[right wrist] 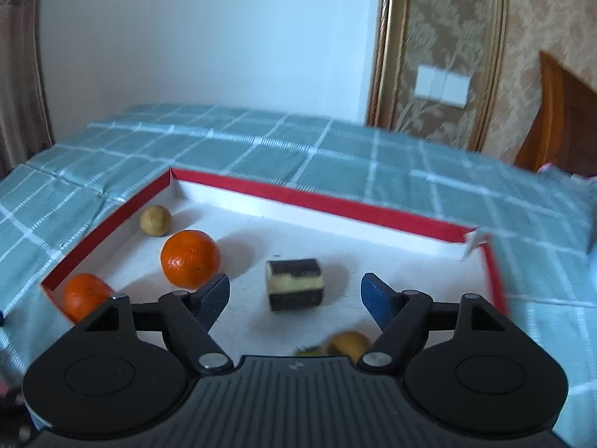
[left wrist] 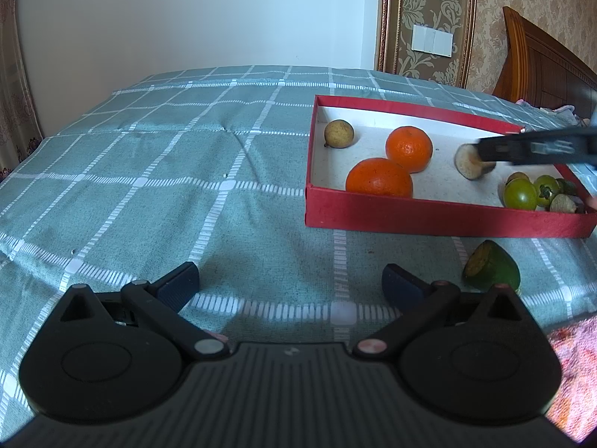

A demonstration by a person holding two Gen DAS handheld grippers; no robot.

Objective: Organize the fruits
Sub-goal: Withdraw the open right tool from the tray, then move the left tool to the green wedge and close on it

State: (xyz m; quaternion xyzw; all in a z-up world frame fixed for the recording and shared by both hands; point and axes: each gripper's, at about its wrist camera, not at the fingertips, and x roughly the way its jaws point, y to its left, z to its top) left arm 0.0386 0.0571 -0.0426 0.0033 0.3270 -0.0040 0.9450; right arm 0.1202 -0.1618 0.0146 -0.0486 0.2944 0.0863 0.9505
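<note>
A red box (left wrist: pixel 410 213) with a white floor lies on the bed. In it are two oranges (left wrist: pixel 379 178) (left wrist: pixel 409 148), a small tan round fruit (left wrist: pixel 338 133), a dark-skinned cut piece (left wrist: pixel 471 161) and a cluster of small green fruits (left wrist: pixel 520 194). A green cut half fruit (left wrist: pixel 492 271) lies on the cover outside the box. My left gripper (left wrist: pixel 291 285) is open and empty over the bedcover. My right gripper (right wrist: pixel 294 295) is open just above the box, the cut piece (right wrist: pixel 294 284) lying free between its fingers. It reaches in from the right in the left wrist view (left wrist: pixel 481 153).
The bed has a teal checked cover (left wrist: pixel 186 171). A wooden headboard (left wrist: pixel 548 63) stands at the far right and a wall with a light switch (left wrist: pixel 433 39) behind. A pink cloth (left wrist: pixel 576 366) lies at the lower right.
</note>
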